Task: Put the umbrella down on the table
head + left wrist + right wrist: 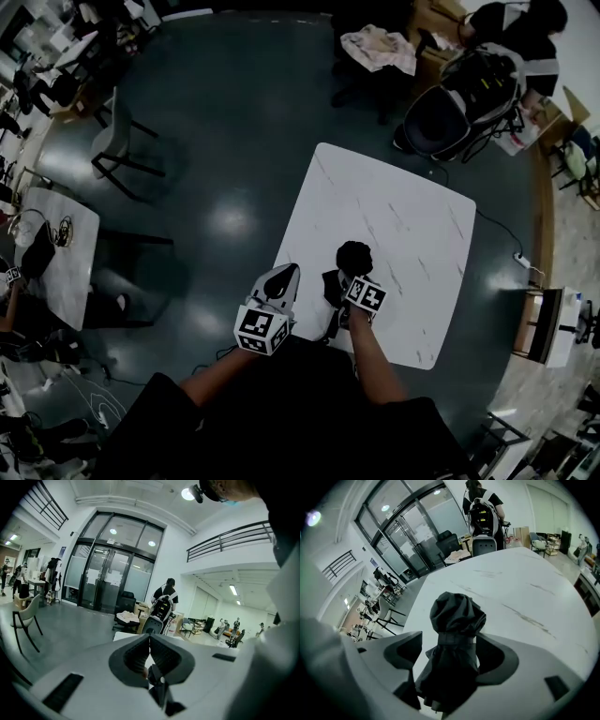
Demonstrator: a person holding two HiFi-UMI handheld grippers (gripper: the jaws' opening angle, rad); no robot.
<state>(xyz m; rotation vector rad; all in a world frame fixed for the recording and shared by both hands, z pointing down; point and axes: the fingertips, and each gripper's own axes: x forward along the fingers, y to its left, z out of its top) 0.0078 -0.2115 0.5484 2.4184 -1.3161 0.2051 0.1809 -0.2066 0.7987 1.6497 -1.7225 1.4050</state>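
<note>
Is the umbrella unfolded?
No, the black umbrella is folded up, its fabric bunched and cinched by a strap, with the white table behind it.

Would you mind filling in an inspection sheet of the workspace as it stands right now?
Surface: white marbled table, only the umbrella on it.
Job's things: black folded umbrella, apparently resting on the table near its front edge.
Clutter: nothing seen.
Grippers: right gripper open, umbrella between its jaws; left gripper shut, nothing in it.
Cables: cable on the floor, running to a power strip.
Surroundings: chair, second table, person at the far side.
</note>
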